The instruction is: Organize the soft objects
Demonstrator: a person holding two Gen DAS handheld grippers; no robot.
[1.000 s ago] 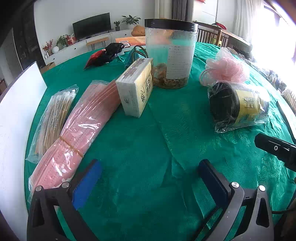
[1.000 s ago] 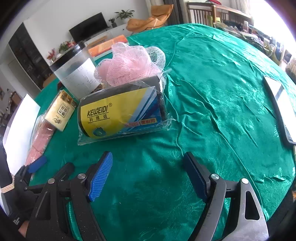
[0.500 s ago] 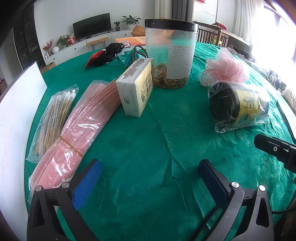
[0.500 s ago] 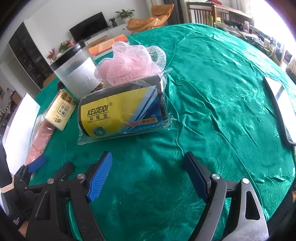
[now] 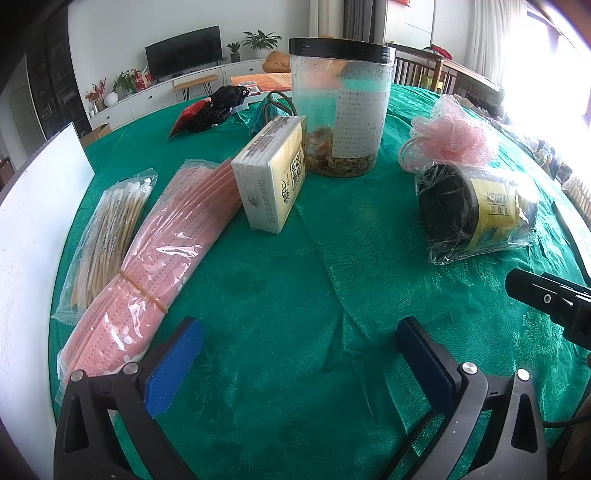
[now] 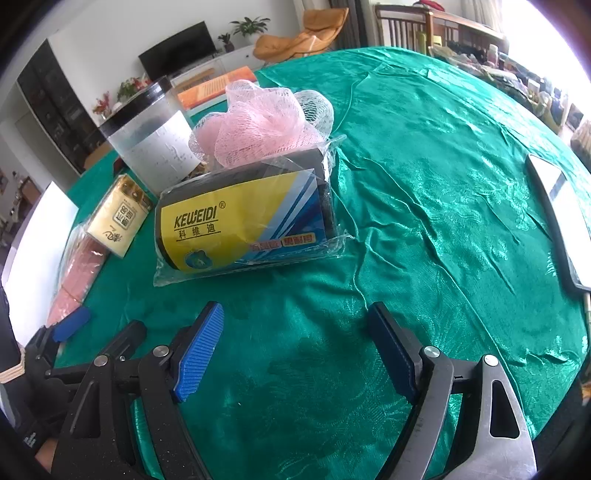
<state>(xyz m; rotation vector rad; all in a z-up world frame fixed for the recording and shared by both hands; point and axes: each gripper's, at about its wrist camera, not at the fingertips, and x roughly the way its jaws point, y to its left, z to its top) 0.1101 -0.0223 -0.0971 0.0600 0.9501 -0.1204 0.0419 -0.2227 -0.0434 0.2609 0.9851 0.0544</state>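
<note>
Crinkly green tablecloth [image 6: 424, 206], pink mesh pouf [image 6: 258, 122]

white walls [image 5: 110, 33], television [image 5: 183, 51], bright window [image 5: 554, 74].

No visible change; left gripper [image 5: 299, 360], right gripper [image 6: 295, 350] unmoved.

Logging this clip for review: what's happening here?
Nothing is being handled. The left gripper and right gripper are both open and empty above the green tablecloth. The sponge pack lies ahead of the right gripper with the pink loofah behind it. The mask pack lies untouched.
</note>
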